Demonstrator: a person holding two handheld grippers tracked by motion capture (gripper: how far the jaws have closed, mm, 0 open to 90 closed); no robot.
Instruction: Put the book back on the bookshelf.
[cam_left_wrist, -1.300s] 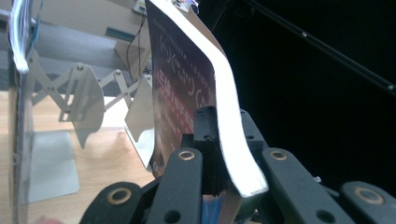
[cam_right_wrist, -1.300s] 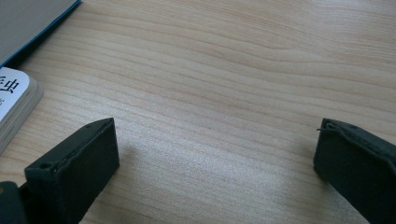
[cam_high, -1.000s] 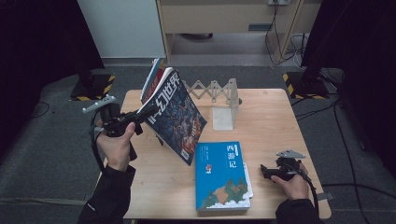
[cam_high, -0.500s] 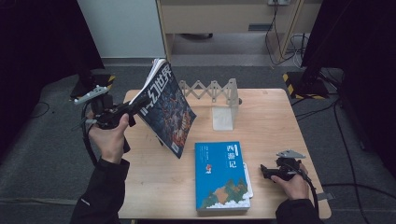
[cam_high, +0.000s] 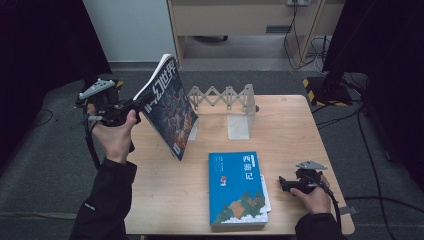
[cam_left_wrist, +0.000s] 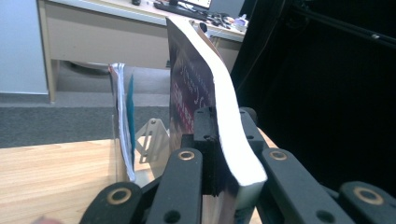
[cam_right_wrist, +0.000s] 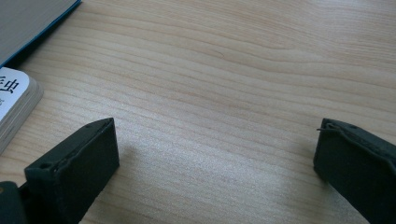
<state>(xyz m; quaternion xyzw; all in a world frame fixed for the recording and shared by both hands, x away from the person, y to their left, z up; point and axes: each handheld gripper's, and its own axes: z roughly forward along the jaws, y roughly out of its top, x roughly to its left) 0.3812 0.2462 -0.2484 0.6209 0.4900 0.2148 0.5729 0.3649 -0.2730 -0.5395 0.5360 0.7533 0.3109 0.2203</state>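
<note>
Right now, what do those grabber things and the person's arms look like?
Both grippers are black. The left gripper and right gripper each carry a grey three-cornered plate and trail a black cable. Their jaws are flat linked bars with ringed rivets and blocky pads. Sleeves are black.

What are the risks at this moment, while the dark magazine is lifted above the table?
The left gripper pinches the dark magazine only at one edge, so it may slip or swing. Its pages already bend in the left gripper view, so it could sag and catch the bookstand. If dropped, it might strike the blue book.
</note>
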